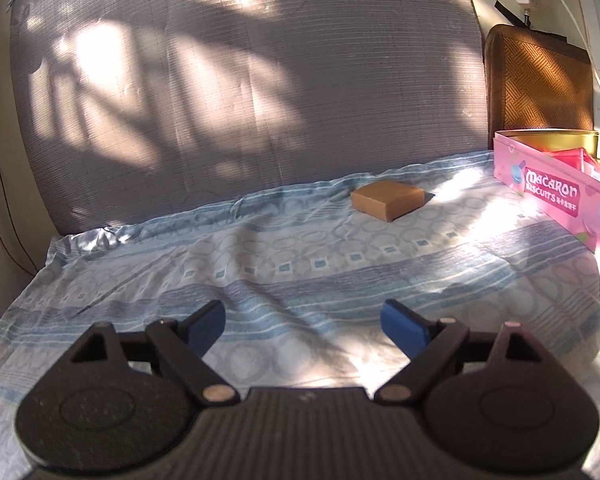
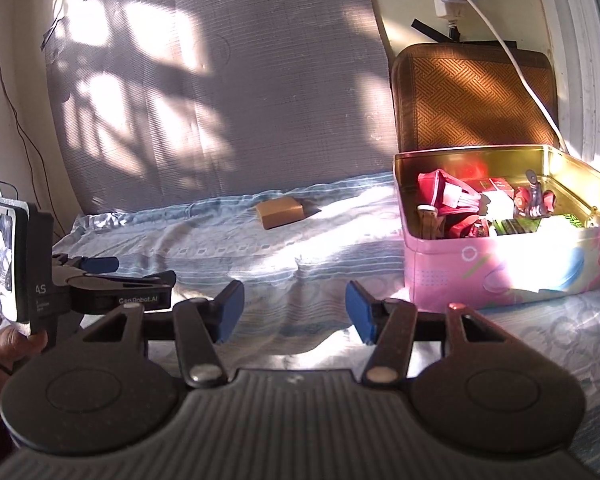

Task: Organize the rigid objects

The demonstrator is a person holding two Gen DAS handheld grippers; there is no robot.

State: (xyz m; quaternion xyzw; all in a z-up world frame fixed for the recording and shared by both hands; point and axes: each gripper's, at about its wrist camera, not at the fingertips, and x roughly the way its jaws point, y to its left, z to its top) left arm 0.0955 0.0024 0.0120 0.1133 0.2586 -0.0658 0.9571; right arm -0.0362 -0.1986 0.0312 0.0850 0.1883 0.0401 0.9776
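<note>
Left tool (image 1: 303, 322) sits nearest the lens, blue pads spread wide w/ nothing between them, only the patterned bedsheet (image 1: 260, 264) below. Right tool (image 2: 295, 312) likewise gapes, a bit narrower, empty too.

Task item: small brown cardboard box (image 1: 387, 199) lies flat on the sheet near the grey backrest (image 1: 240, 80), well apart from both tools. Pink biscuit tin (image 2: 500, 268), lid off, stands to its right, already crowded w/ red packets and small bits.

Risks, as I judge them:
- Box is low and flat on soft bedding; pads coming in from above could press it into the sheet or shove it toward the backrest instead of gripping.
- Sheet is wrinkled, so a pad may snag fabric along w/ the box.
- Hard sun glare and shadows blur the box edges, easy to misjudge approach.
- Tin is nearly full; dropping the box in may leave it perched on the contents, or clip the rim.
- Both tools close together in the right view; they could bump if both go for the box.
</note>
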